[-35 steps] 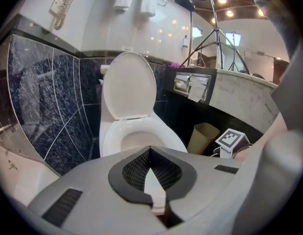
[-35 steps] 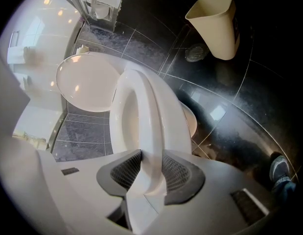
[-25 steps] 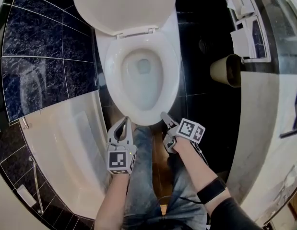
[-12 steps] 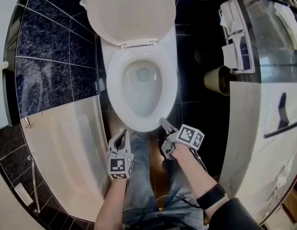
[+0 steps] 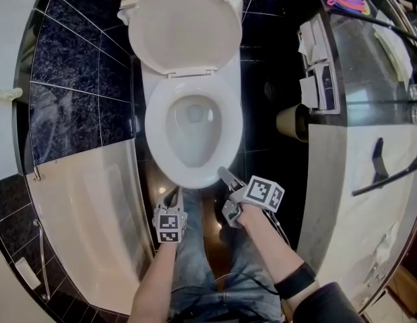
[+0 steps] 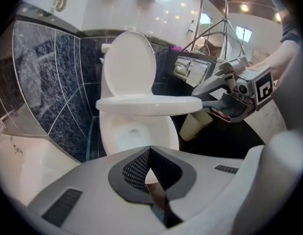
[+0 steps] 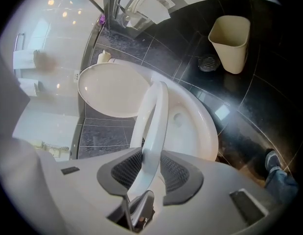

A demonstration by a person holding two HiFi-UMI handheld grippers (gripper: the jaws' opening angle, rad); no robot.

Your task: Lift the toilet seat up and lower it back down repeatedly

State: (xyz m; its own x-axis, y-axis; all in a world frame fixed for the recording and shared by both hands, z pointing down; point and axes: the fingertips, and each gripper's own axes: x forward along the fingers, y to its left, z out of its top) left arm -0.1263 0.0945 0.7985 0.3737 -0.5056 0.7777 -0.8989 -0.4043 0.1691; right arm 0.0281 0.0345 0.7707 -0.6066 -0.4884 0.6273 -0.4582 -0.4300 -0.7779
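The toilet seat (image 7: 153, 126) is gripped at its front rim by the right tongs (image 7: 151, 175) and held partly raised above the bowl (image 7: 195, 129). The left tongs (image 6: 150, 155) are clenched on nothing, tilted downward, just beside the right tongs.

Bathtub (image 5: 87, 214) left and counter (image 5: 339, 180) right hem in the toilet (image 5: 195, 130)

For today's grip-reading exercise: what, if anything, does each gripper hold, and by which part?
The right gripper clamps the white plastic toilet seat by its front edge; the left gripper, jaws together, holds nothing.
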